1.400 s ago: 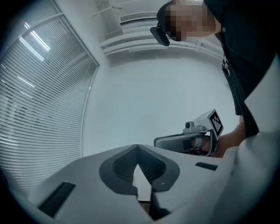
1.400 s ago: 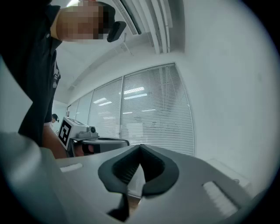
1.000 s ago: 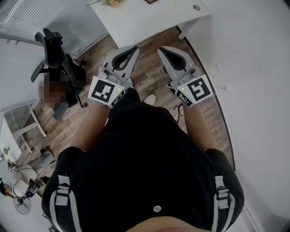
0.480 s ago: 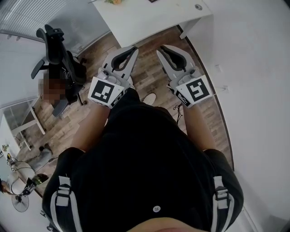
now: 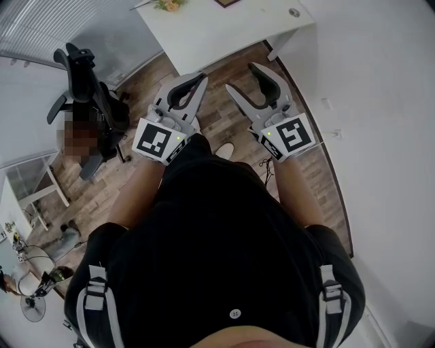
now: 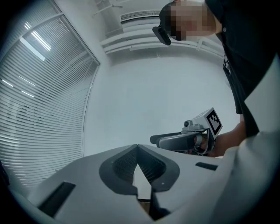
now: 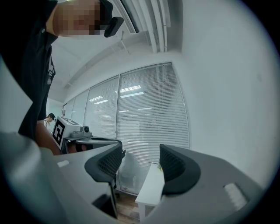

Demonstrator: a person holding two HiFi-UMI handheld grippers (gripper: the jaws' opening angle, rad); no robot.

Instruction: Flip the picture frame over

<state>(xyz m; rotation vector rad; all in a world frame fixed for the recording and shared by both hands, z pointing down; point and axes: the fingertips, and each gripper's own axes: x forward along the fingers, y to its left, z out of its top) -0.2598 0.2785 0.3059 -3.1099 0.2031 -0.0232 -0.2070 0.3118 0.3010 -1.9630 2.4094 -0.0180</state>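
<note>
The grey two-jaw right tool (image 5: 241, 76) has just been spreading, with nothing between its jaws. The grey left tool (image 5: 202, 75) is pressed together, empty. What seems to be the dark-edged picture frame (image 5: 226, 2) lies far away on the white rectangular surface (image 5: 224, 30), so the flip likely hasn't begun.

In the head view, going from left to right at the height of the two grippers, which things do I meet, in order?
black office chair → left gripper → right gripper, whose jaws have just been opening with nothing between them → white wall
</note>
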